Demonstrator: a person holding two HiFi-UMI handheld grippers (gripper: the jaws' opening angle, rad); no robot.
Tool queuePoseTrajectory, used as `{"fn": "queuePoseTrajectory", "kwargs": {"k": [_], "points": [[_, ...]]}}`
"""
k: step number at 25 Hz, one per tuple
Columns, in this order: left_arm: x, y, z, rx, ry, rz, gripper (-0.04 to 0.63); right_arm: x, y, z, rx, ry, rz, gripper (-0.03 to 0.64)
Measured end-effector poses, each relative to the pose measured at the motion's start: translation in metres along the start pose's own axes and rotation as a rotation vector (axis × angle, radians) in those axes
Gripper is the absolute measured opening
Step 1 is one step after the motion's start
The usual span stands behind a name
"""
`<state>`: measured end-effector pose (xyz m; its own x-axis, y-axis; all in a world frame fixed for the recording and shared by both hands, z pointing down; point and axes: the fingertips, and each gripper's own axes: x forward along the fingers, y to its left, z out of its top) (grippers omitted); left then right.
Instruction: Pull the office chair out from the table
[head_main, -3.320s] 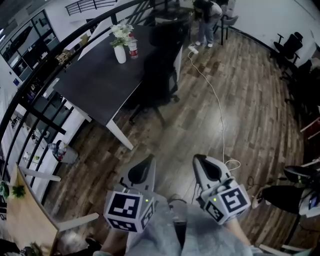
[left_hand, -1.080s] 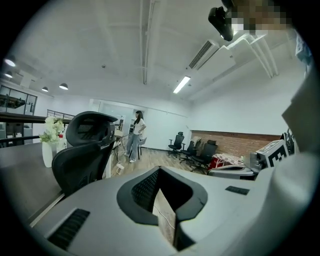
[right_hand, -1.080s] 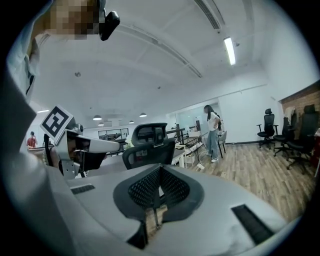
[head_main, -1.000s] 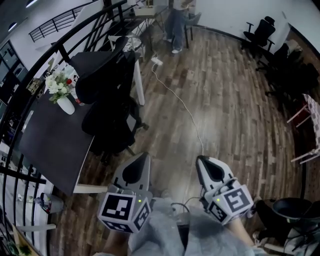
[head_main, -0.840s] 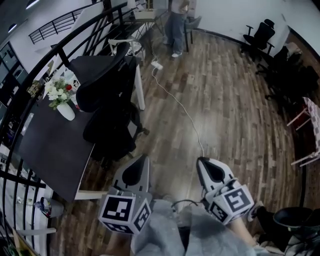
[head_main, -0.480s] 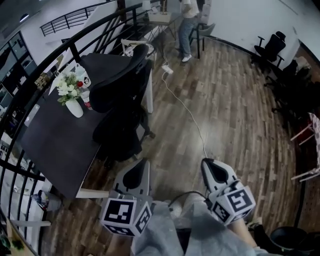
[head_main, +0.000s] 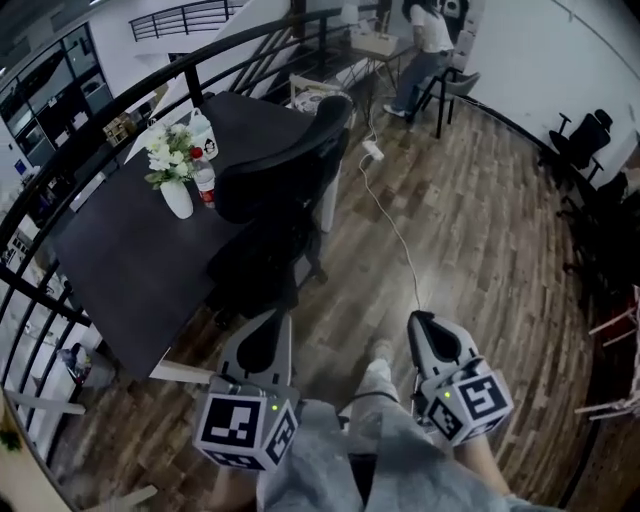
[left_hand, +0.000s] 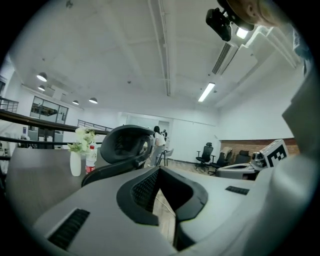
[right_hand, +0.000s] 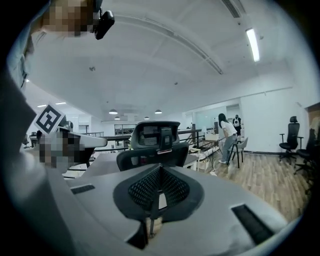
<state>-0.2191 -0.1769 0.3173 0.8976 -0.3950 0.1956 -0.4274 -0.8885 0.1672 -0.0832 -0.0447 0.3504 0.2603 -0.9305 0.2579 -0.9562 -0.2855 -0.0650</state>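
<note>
Both jaws pressed together, nothing held: left gripper (head_main: 270, 322), right gripper (head_main: 421, 322). I'd open them before reaching, clamp the backrest's top edge, then pull straight back, wheels rolling. Office chair (head_main: 283, 185) stands ahead of the left fingertips: black, headrest up, seat tucked against the dark table (head_main: 110, 250).

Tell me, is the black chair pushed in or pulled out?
Pushed in: the office chair stands right against the table's edge.
</note>
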Motion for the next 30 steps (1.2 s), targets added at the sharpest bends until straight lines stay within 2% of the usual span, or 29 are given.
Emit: {"fn": "queuePoseTrajectory", "kwargs": {"k": [8, 14, 21, 26, 30], "points": [[0.032, 0.025, 0.004, -0.065, -0.024, 0.164, 0.014, 0.066, -0.037, 0.017, -0.042, -0.015, 0.140, 0.004], [0.074, 0.031, 0.023, -0.066, -0.037, 0.284, 0.014, 0.125, -0.080, 0.040, -0.096, -0.013, 0.231, 0.003], [0.100, 0.049, 0.026, -0.078, -0.038, 0.471, 0.014, 0.191, -0.122, 0.062, -0.158, -0.011, 0.348, 0.003], [0.107, 0.064, 0.030, -0.024, -0.024, 0.629, 0.014, 0.240, -0.140, 0.080, -0.249, -0.037, 0.420, 0.005], [0.103, 0.078, 0.026, 0.091, 0.016, 0.766, 0.015, 0.273, -0.147, 0.083, -0.397, -0.052, 0.473, 0.006]]}}
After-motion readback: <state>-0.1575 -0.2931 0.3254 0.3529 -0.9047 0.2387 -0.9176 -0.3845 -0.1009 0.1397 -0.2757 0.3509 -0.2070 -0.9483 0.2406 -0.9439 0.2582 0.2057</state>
